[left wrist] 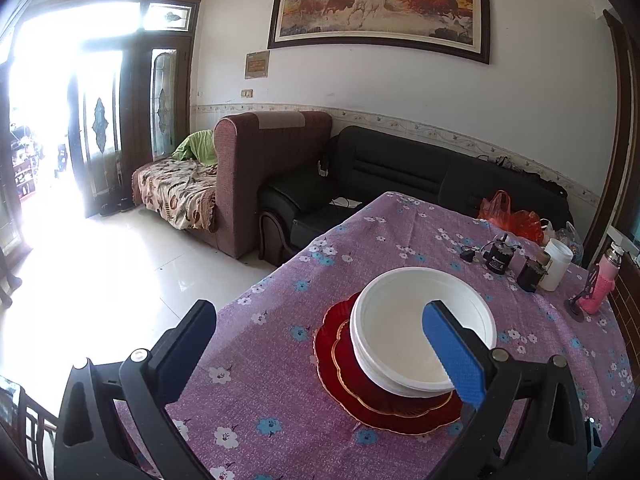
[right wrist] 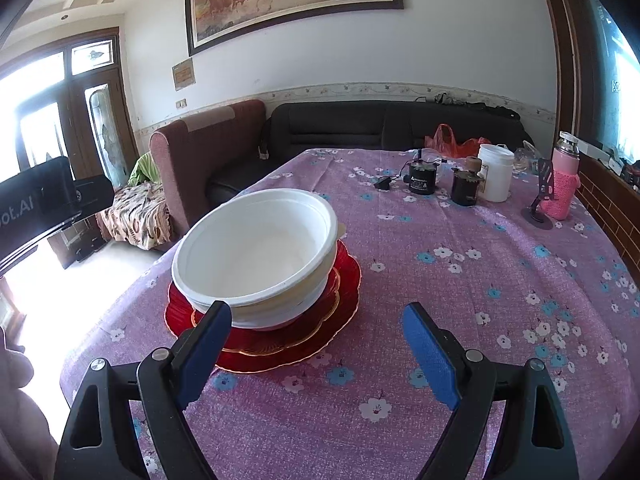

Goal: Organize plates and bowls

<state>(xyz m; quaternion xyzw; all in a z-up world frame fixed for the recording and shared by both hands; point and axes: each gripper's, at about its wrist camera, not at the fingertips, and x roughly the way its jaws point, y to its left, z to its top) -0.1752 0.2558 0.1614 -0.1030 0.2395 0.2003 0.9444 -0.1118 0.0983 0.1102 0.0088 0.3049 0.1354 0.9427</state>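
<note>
The white bowls (right wrist: 256, 256) are sitting nested on the stacked red plates (right wrist: 344, 280) near the table's left edge, so stacking looks done. Both the left gripper (left wrist: 320, 344) and right gripper (right wrist: 316, 344) are standing apart, gripping nothing.

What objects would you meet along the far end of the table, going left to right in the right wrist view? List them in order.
Small black plug → black cylinder with a label → dark brown jar → white tub → black stand → pink flask.
</note>
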